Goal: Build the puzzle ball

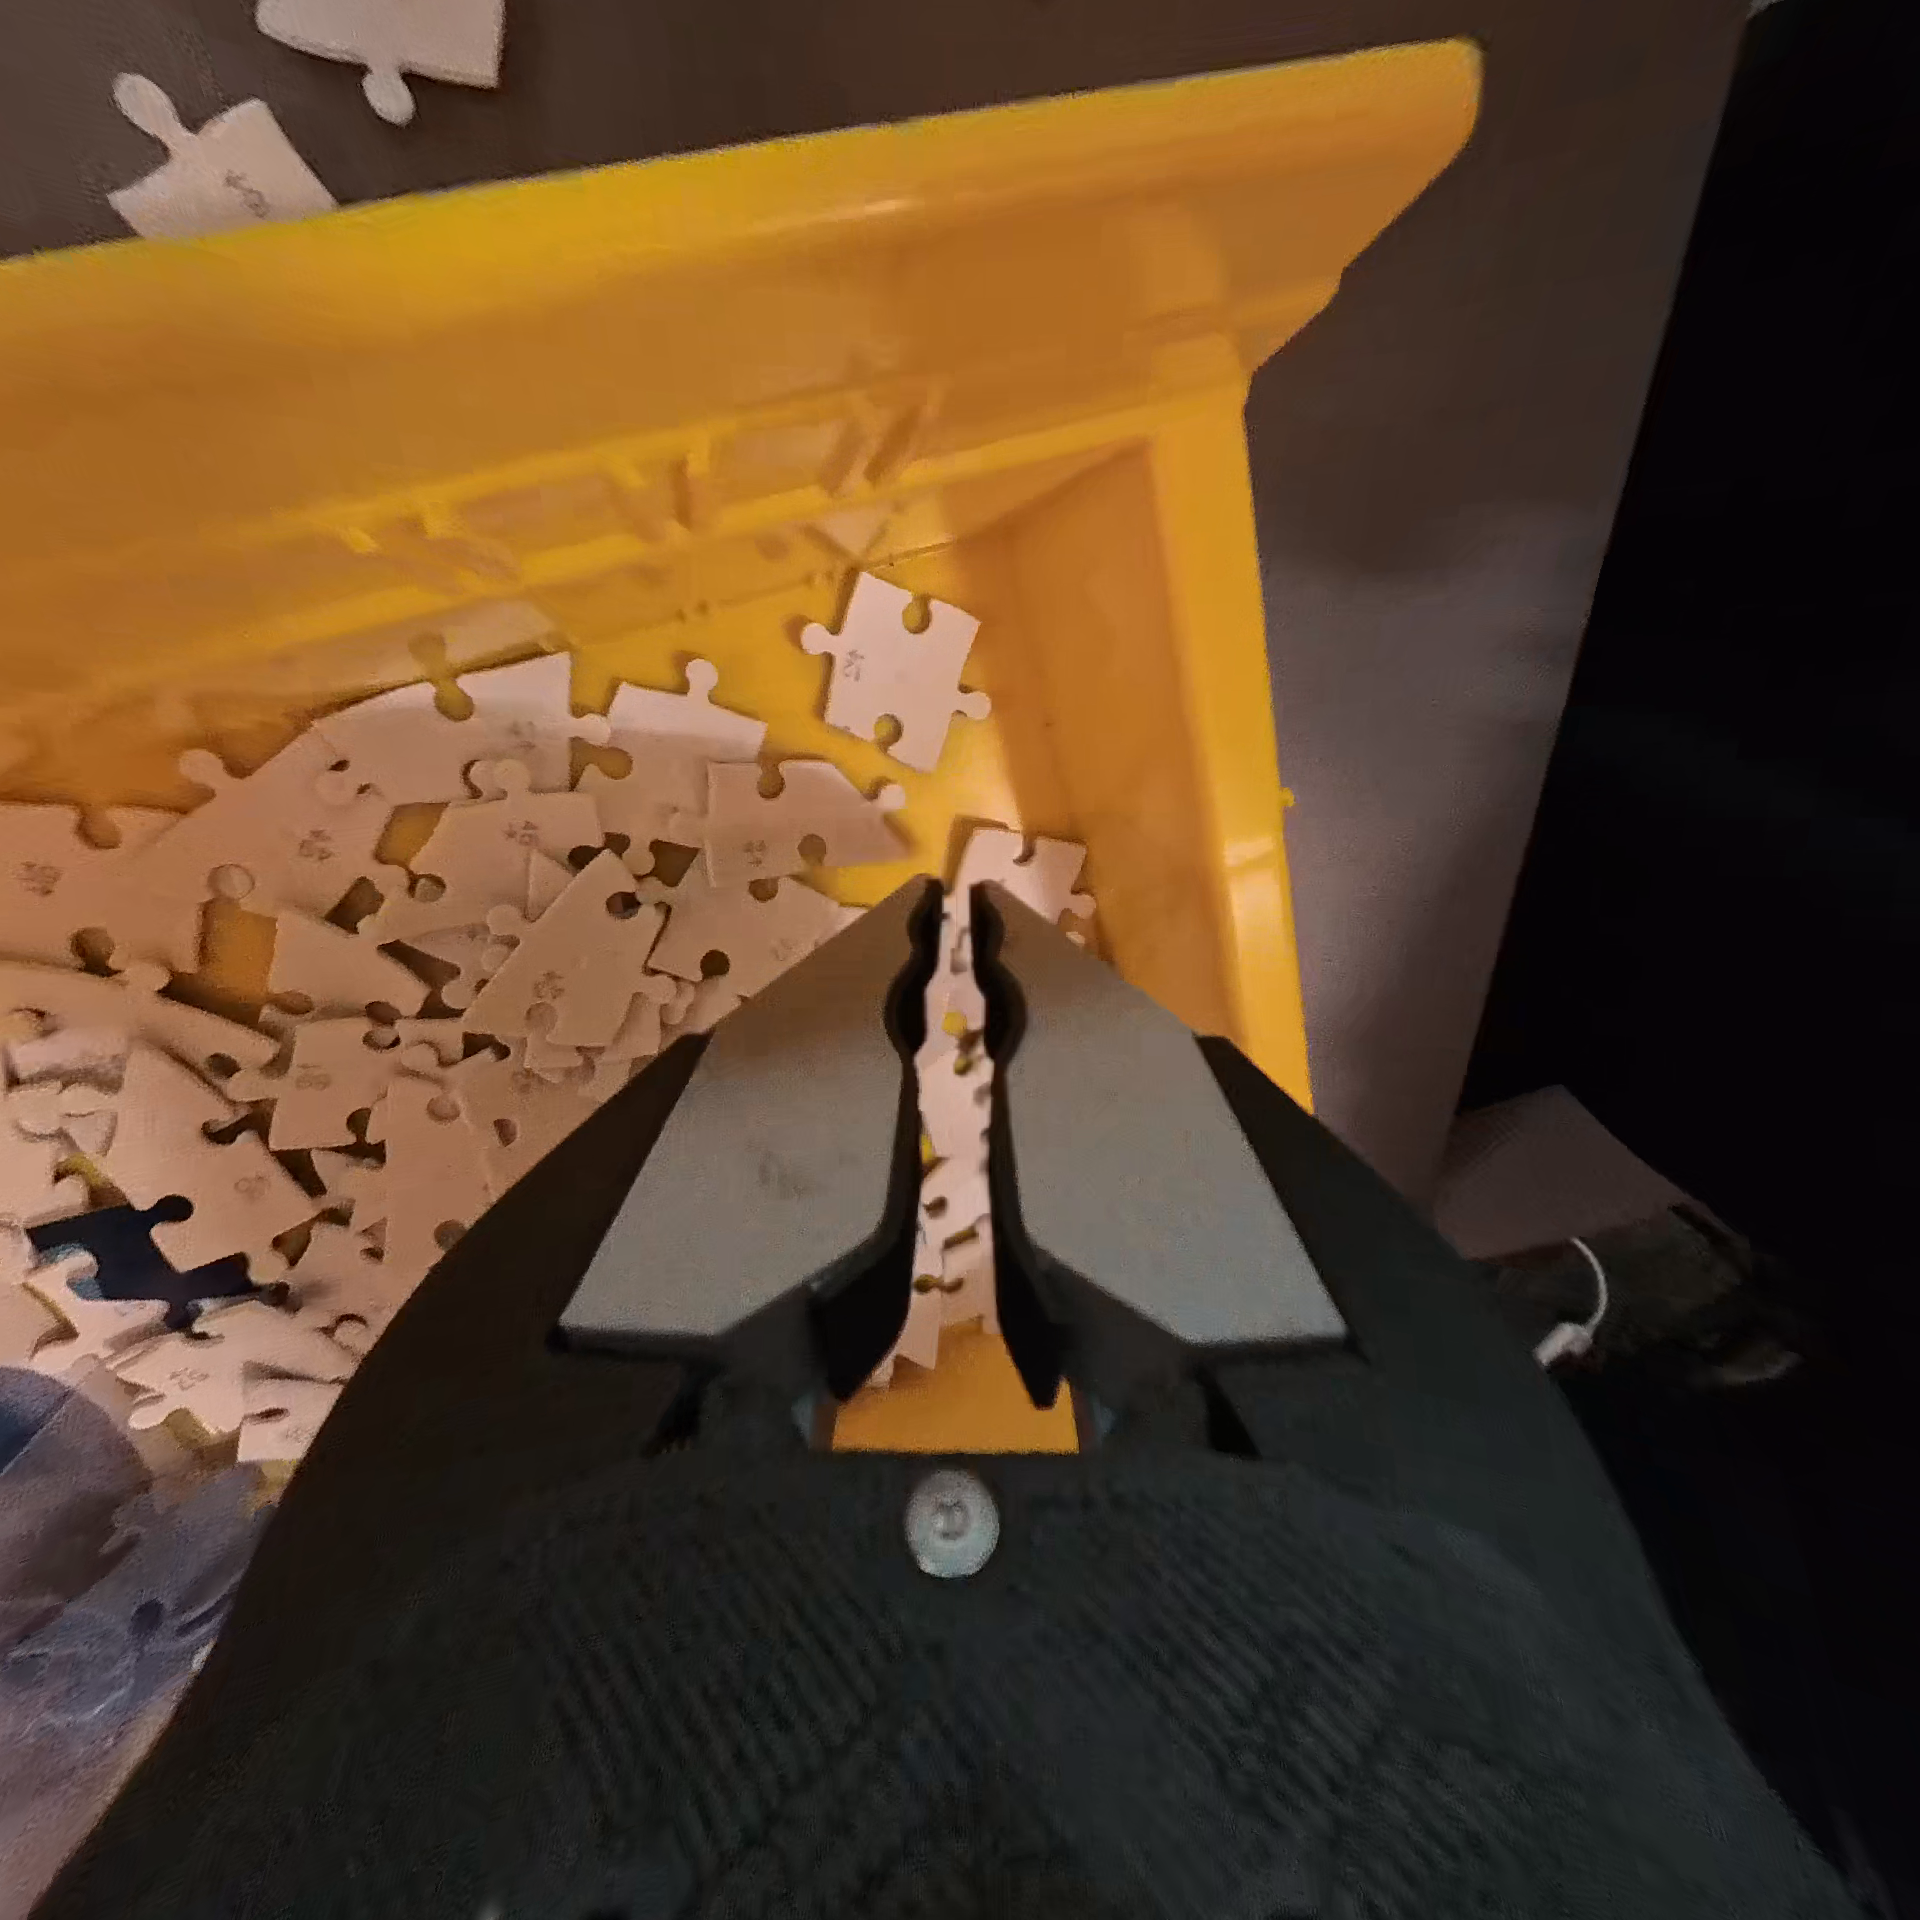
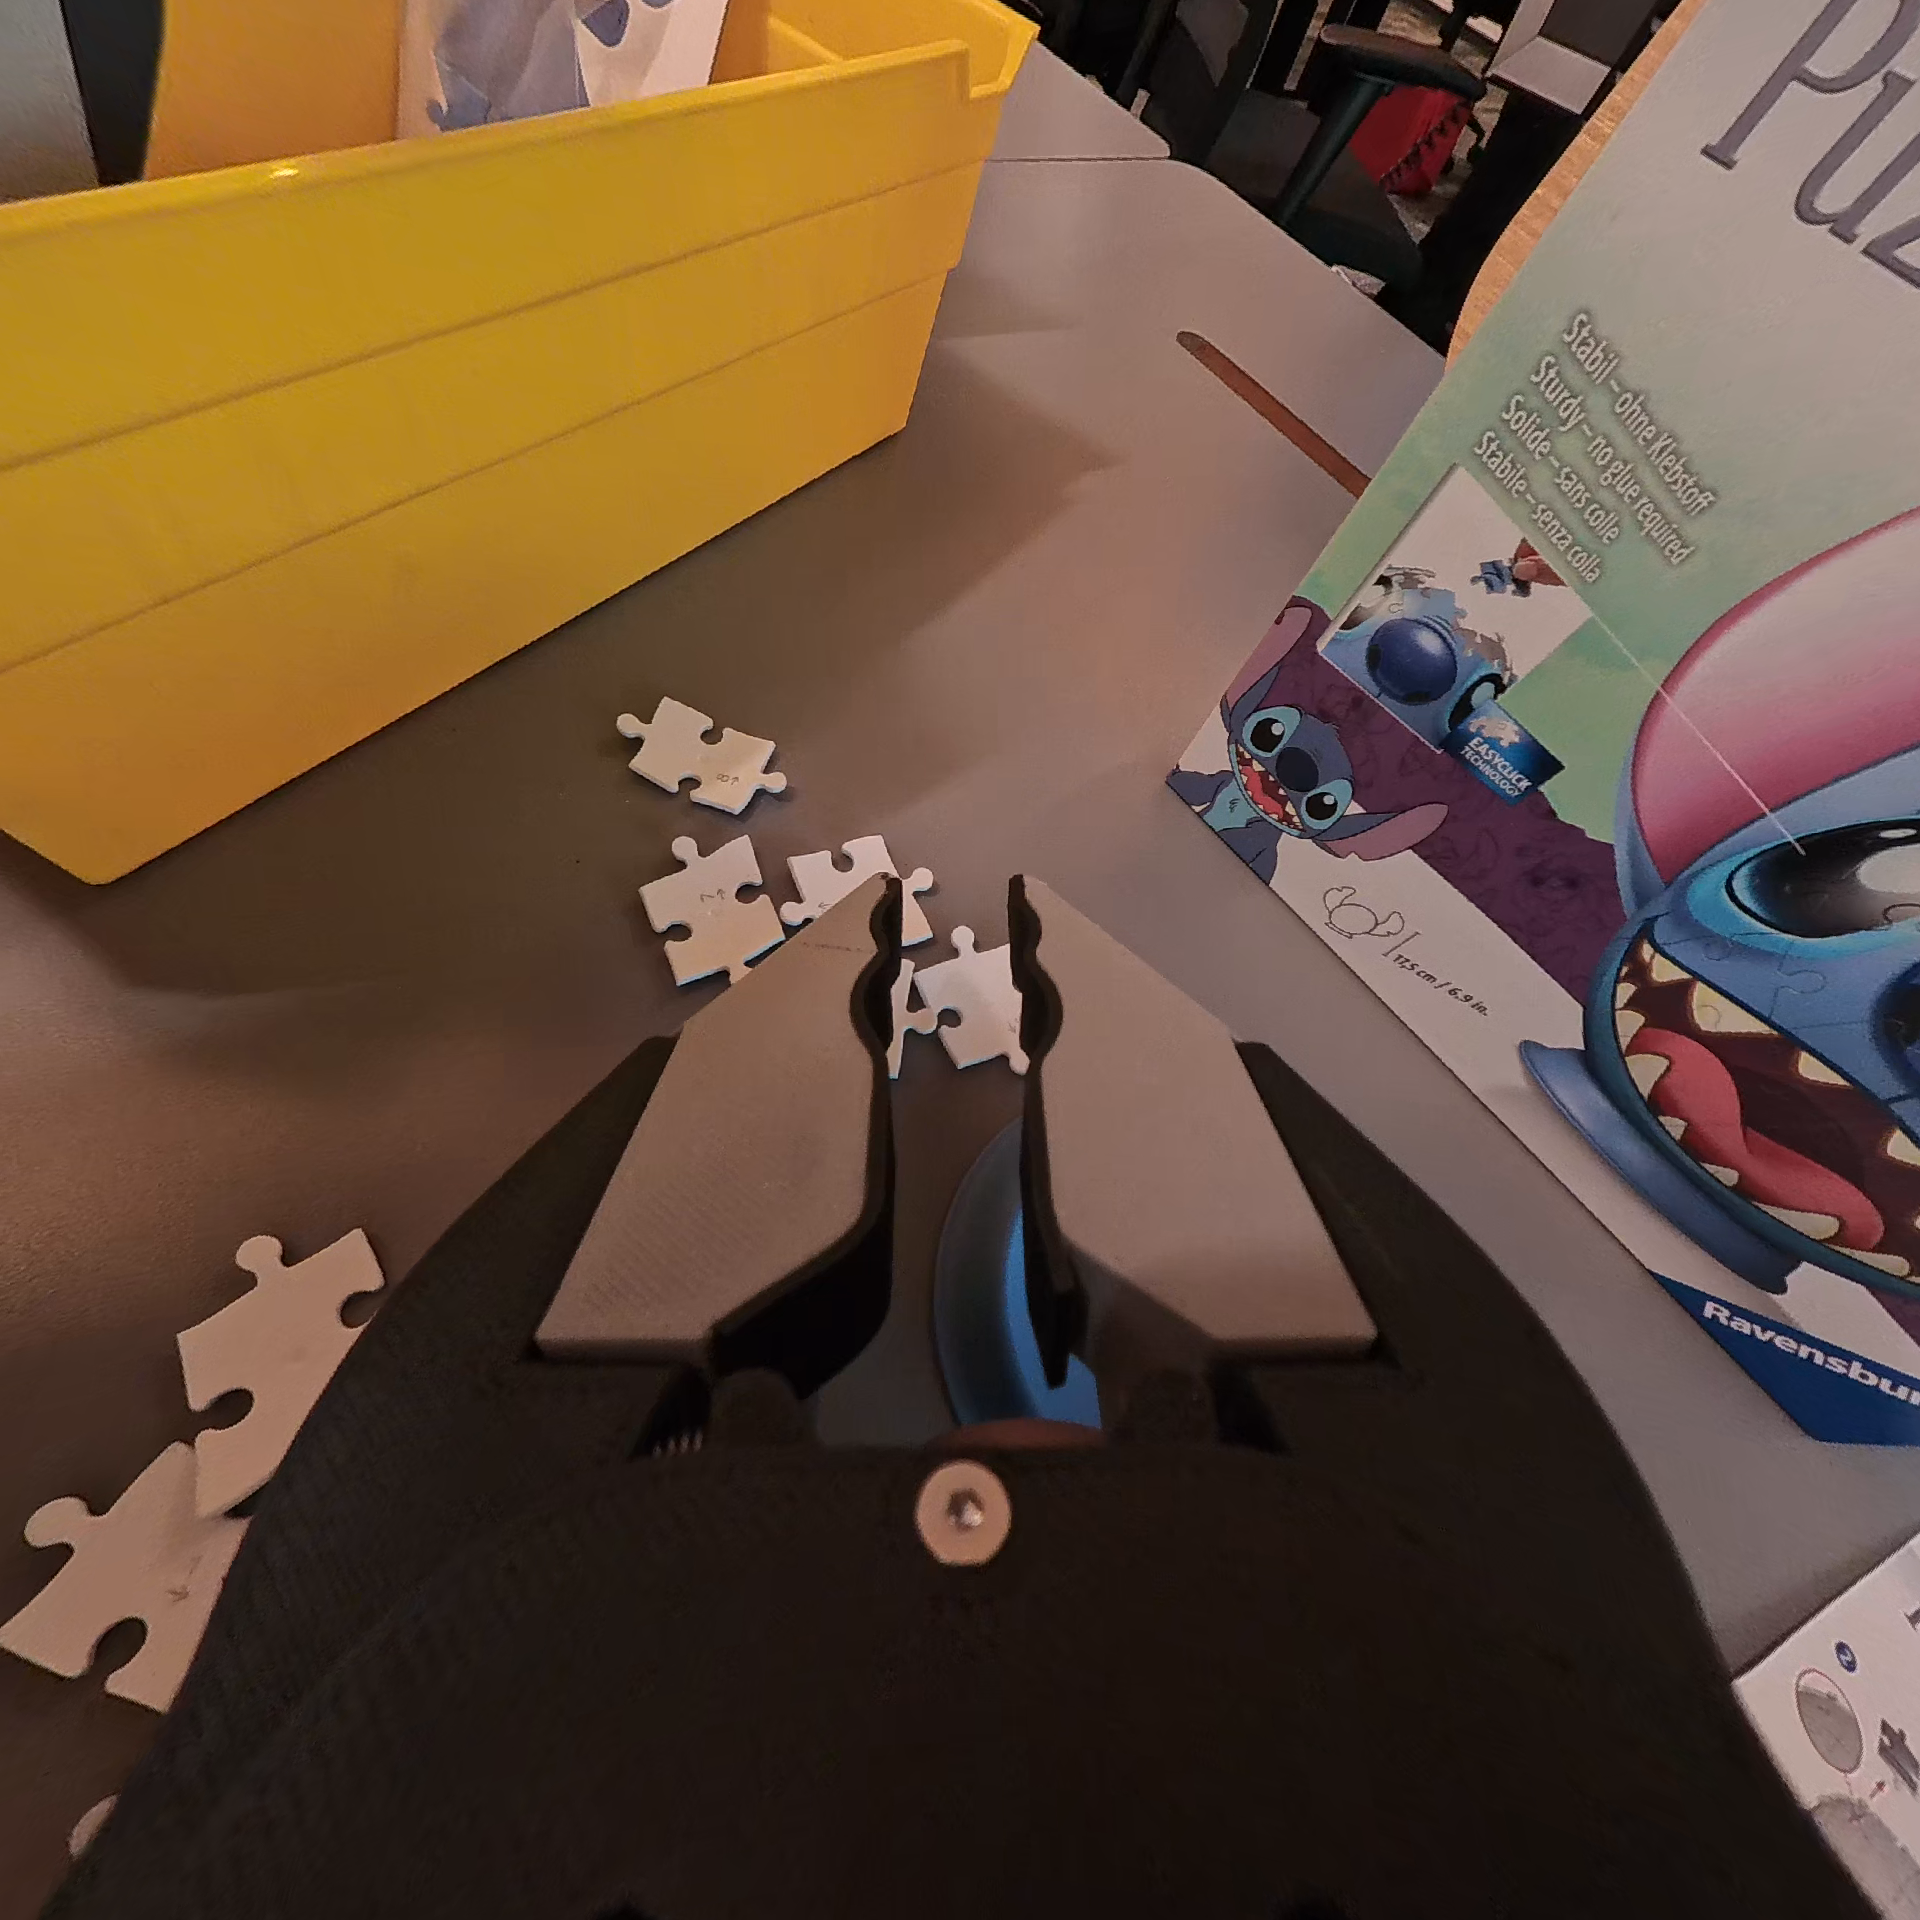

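My left gripper (image 1: 956,888) is inside the yellow bin (image 1: 727,343), near its right wall, just above a heap of white face-down puzzle pieces (image 1: 416,987). Its jaws stand almost closed with only a thin slit, and I see nothing gripped between them. My right gripper (image 2: 951,883) is open over the grey table, its tips above a small cluster of loose white pieces (image 2: 712,909). One piece (image 2: 977,1003) lies in the gap between the fingers. A blue curved part (image 2: 997,1299) shows low between the fingers, under the right one.
The yellow bin (image 2: 416,416) stands at the far left of the table, with a bluish sheet (image 2: 561,52) inside. The puzzle box (image 2: 1662,727) stands at the right and a leaflet (image 2: 1849,1704) lies at the lower right. Two larger pieces (image 2: 270,1340) lie near left.
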Available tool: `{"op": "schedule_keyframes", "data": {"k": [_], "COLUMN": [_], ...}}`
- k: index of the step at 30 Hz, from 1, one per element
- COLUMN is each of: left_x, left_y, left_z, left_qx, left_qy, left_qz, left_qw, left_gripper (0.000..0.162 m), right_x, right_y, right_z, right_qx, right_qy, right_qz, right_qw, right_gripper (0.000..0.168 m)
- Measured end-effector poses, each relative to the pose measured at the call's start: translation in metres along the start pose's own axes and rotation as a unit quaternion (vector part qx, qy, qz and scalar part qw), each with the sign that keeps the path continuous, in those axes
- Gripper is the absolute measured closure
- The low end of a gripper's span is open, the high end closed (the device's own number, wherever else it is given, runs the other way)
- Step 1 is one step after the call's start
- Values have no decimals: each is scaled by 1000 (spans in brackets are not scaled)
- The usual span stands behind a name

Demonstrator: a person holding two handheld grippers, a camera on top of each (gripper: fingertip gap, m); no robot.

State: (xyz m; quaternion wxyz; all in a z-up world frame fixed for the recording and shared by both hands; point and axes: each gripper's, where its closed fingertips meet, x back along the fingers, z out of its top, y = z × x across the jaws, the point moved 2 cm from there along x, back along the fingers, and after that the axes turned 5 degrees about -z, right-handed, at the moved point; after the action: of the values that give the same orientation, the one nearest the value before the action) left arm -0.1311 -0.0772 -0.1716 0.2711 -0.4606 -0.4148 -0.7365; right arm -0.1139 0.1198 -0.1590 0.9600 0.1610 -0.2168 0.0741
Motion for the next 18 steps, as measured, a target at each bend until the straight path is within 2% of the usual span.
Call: {"op": "schedule_keyframes", "data": {"k": [2,3,7,9,11,15,18], "left_x": [-10,-14,-13,-9,-3,10,20], "left_y": [0,0,-4,-20,-32,-21,-18], "left_z": [-7,-9,-5,-5,-6,1,-12], "left_qx": [1,0,29,50,46,14,-14], "left_qy": [-33,-43,-31,-24,-18,10,-10], "left_qz": [-1,-2,-14,26,67,62,85], "left_qw": [999,999,999,998,996,998,996], "left_gripper": [157,162,162,162,162,162,162], "right_x": [0,0,0,0,0,0,0], "right_y": [0,0,0,0,0,1,2], "right_z": [0,0,0,0,0,0,0], "right_qx": [0,0,-1,-1,-2,-4,-7], "right_qy": [0,0,0,1,1,2,2], "right_qz": [0,-1,0,0,0,1,1], "right_qw": [1000,1000,1000,1000,1000,1000,1000], "right_gripper": [151,151,151,151,151,151,151]}}
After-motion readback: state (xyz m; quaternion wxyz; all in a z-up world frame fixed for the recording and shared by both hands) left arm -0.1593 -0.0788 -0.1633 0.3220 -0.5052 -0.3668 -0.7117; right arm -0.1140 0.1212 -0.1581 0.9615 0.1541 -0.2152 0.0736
